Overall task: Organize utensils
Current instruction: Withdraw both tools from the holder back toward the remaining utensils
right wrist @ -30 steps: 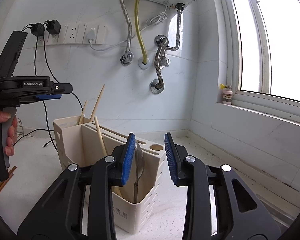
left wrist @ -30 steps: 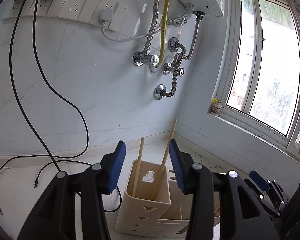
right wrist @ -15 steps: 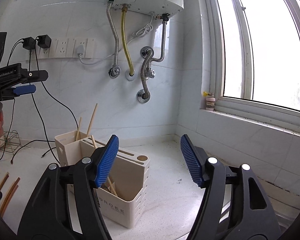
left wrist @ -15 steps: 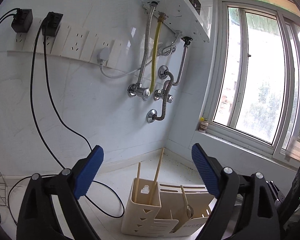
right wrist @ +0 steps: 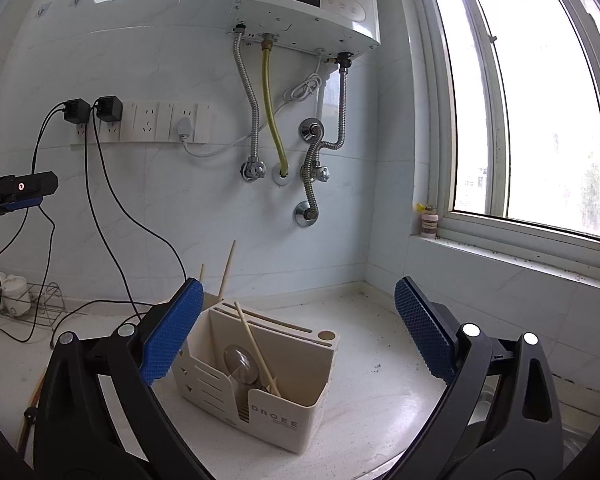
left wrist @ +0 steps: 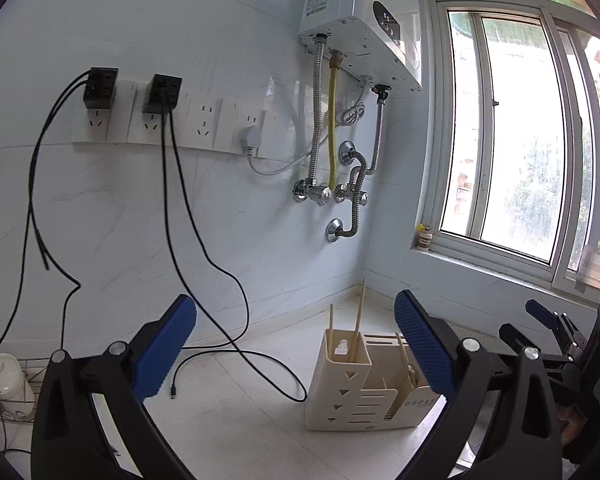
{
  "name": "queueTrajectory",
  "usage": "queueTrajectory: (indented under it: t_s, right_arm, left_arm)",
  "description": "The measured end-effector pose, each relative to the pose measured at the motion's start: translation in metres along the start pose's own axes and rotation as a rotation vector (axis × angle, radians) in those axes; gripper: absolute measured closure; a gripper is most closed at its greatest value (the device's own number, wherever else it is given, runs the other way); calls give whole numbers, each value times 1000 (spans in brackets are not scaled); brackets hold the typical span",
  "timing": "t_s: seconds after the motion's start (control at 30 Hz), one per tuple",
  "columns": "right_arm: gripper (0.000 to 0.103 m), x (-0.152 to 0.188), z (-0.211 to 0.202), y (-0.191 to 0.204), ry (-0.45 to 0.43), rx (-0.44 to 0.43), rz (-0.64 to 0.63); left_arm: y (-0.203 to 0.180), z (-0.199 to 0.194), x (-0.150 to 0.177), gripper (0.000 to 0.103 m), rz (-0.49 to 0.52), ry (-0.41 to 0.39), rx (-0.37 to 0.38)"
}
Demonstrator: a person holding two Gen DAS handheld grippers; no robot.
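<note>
A cream utensil holder point(right wrist: 260, 364) stands on the white speckled tabletop point(right wrist: 364, 412) near the corner of a kitchen wall, its front printed with lettering only partly legible in either view. In the right wrist view, a metal spoon point(right wrist: 242, 364) sits bowl-up in the front compartment, its handle hidden by the compartment wall; a wooden chopstick point(right wrist: 256, 350) leans across it. Two more chopsticks point(right wrist: 226, 270) rise from the far end, their lower lengths masked by the holder and by the blue pad of one finger. In the left wrist view, the holder's right half is cut off behind a finger.

The left gripper point(left wrist: 296, 344) has just been spreading its fingers, which stand wide apart with nothing between them. The right gripper point(right wrist: 298, 332) has likewise just been spreading its fingers, wide and empty, above and short of the holder. Neither touches it.

At the lower left edge of the right wrist view, brown sticks point(right wrist: 30, 412) on the tabletop are too cropped to identify. A hand at the far left edge is barely visible. Black cables point(left wrist: 204, 288) trail from wall sockets point(left wrist: 204, 124) onto the tabletop beneath a water heater point(right wrist: 308, 4).
</note>
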State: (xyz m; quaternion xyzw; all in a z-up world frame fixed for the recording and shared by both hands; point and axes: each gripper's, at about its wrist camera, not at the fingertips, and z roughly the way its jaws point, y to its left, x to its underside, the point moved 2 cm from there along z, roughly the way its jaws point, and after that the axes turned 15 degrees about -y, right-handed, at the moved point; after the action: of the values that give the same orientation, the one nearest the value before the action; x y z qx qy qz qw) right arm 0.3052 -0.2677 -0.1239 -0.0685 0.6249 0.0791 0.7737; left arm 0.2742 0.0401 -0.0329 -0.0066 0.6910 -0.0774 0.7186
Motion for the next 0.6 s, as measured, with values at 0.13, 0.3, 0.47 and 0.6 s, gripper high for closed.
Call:
queueTrajectory:
  t_s: [0.13,0.3,0.47,0.6]
  right_arm:
    - [11,-12,-3,16,-5,-23,-19]
    - [11,-20,-6,34,24,-74,30]
    - [11,-14,1,52,118,-132,138]
    - [14,-6,6,74,178,-188,184]
  left_arm:
    - [30,-31,-9,5,31,17,-78]
    - [72,-62,-9,5,23,95,-188]
    - [111,-86,3,5,-35,179,-284]
    - [132,-102,17,5,-90,252,-338]
